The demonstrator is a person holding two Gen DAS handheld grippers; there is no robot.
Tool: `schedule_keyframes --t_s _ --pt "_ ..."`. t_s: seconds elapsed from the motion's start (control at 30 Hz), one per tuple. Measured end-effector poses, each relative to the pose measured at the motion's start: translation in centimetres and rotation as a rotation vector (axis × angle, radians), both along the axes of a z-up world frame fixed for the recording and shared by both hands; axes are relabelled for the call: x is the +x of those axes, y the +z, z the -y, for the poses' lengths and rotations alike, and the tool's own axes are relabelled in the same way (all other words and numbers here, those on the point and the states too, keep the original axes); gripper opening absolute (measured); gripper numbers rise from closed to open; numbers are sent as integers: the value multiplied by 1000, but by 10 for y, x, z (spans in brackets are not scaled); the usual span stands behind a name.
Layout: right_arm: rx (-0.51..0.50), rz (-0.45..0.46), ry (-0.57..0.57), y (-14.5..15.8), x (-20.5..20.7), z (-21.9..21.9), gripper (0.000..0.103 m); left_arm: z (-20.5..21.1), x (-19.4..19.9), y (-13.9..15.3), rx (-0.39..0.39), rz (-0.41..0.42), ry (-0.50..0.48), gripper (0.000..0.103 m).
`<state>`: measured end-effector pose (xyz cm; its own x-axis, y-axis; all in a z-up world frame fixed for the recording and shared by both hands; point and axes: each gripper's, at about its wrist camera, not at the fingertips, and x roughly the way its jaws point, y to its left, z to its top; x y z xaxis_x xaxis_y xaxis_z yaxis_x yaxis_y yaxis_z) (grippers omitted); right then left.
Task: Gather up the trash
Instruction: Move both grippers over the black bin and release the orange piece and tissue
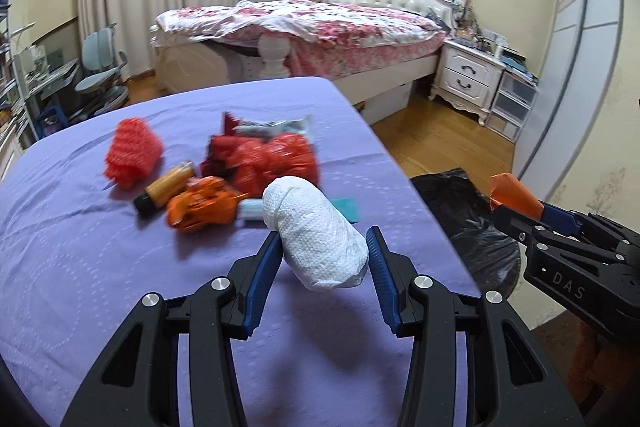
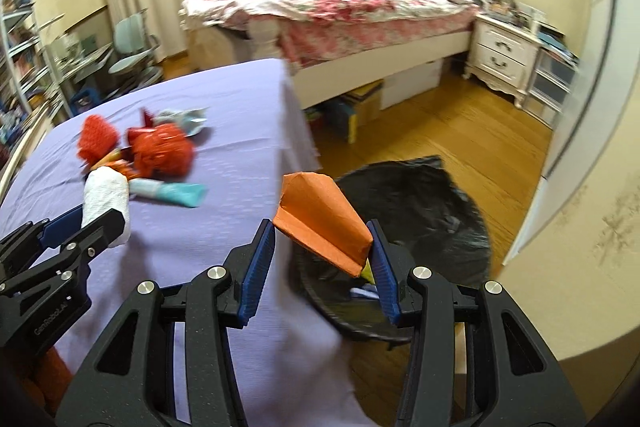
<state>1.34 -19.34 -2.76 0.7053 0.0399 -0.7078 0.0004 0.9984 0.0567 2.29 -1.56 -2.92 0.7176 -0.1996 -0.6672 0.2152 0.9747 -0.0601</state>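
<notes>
A left gripper [image 1: 325,247] clamps a wad of white paper towel [image 1: 316,233] between its blue pads, holding it clear above the near right part of a table draped in a purple cloth [image 1: 80,267]. The wad sticks up and away from the fingers, tilted toward the far left.

Beside it, the right gripper [image 2: 324,247] pinches a folded orange paper piece [image 2: 320,219], which stands up out of the fingers over the gap between the table's right edge and a bin lined with a black trash bag [image 2: 440,203]. The bin sits on the wooden floor [image 2: 460,131] just off the table's right edge; some light-coloured scraps lie inside it, too blurred to name. In the left wrist view the same orange piece shows at the far right, above the bag.

More trash lies in a loose heap toward the far left of the table: a red foam net [image 1: 134,155] at the left end, a crumpled red wrapper [image 1: 276,159] with a silvery packet [image 1: 280,127] behind it, a small yellow bottle with a dark cap [image 1: 166,193], a crushed orange wrapper [image 1: 200,205] touching the bottle, and a teal packet [image 2: 172,193] nearest the right.

Beyond the table stand a bed with a floral cover [image 1: 320,23], a white nightstand [image 1: 466,75] and a pale desk chair [image 1: 100,67] by the curtains.
</notes>
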Motion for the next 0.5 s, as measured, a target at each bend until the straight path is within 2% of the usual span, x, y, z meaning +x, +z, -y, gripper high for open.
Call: schedule_keyframes --t_s 0.2,0.5 --pt "0 3 -76 -5 4 35 46 37 14 -1 6 0 -65 46" --pt "17 -5 -125 -12 11 68 46 70 33 -5 19 -1 -108 46"
